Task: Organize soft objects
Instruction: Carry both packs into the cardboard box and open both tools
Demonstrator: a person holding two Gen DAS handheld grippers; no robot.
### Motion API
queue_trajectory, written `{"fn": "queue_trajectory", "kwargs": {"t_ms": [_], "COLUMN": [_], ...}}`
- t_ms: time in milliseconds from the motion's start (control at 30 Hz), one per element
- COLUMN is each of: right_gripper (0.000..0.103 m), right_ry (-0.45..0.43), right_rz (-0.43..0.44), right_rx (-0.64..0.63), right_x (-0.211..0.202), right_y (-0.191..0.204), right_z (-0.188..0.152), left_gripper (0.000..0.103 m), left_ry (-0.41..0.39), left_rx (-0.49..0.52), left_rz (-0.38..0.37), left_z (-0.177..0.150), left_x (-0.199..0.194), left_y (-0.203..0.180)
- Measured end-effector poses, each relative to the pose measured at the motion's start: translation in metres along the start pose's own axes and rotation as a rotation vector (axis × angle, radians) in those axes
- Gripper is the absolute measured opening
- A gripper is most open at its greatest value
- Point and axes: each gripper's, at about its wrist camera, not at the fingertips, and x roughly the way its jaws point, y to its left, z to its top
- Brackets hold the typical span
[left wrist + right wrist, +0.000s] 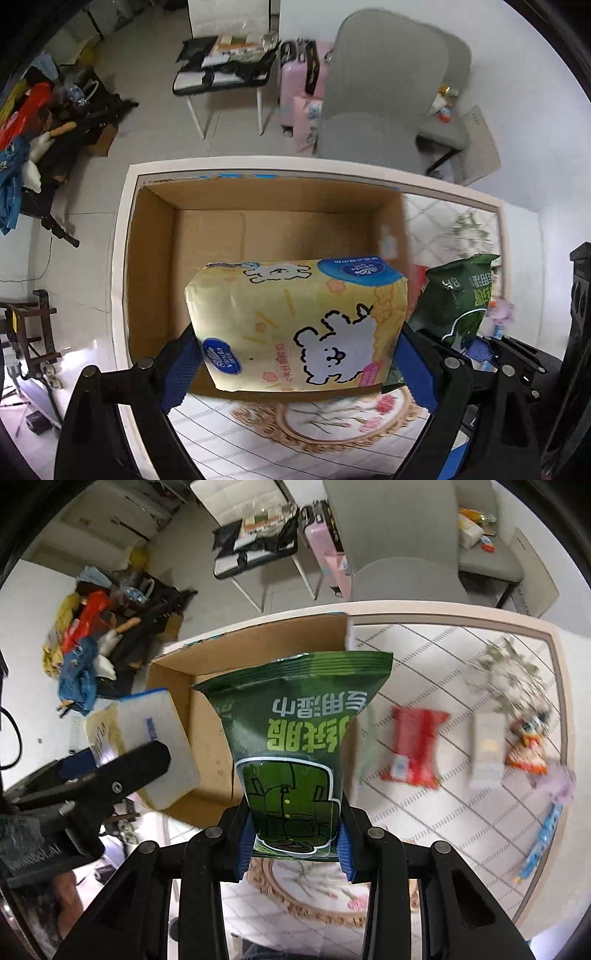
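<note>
My left gripper (295,365) is shut on a yellow tissue pack (295,325) printed with white bears, and holds it above the near edge of an open cardboard box (155,258). The box's floor shows bare brown cardboard. My right gripper (293,849) is shut on a green wet-wipe pack (291,738), which hangs over the box's (207,746) right side. In the left wrist view the green pack (461,295) shows to the right of the tissue pack. In the right wrist view the tissue pack (155,734) shows at left, seen from its pale side.
The box stands on a table (461,812) with a white tiled, flower-patterned cloth. On the cloth to the right lie a red pack (413,746), a pale pack (487,749), an orange pack (528,749) and a blue item (539,842). Grey chairs (388,92) stand beyond the table.
</note>
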Motion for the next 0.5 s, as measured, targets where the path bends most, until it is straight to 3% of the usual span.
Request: {"fn": "queue_trajectory", "kwargs": {"t_ms": [267, 500], "right_gripper": [0.039, 0.039], "right_ry": [0.101, 0.165], "right_rz": [-0.092, -0.147], "right_rx": [0.04, 0.027], "right_x": [0.095, 0.147], "right_y": [0.011, 0.006], "right_z": [0.058, 0.083], "left_gripper": [0.094, 0.095], "left_ry": [0.158, 0.233], "left_rx": [0.0, 0.041], "left_rz": [-0.06, -0.07], "left_z": [0.053, 0.075], "left_x": [0.085, 0.14], "left_y": [0.042, 0.042]}}
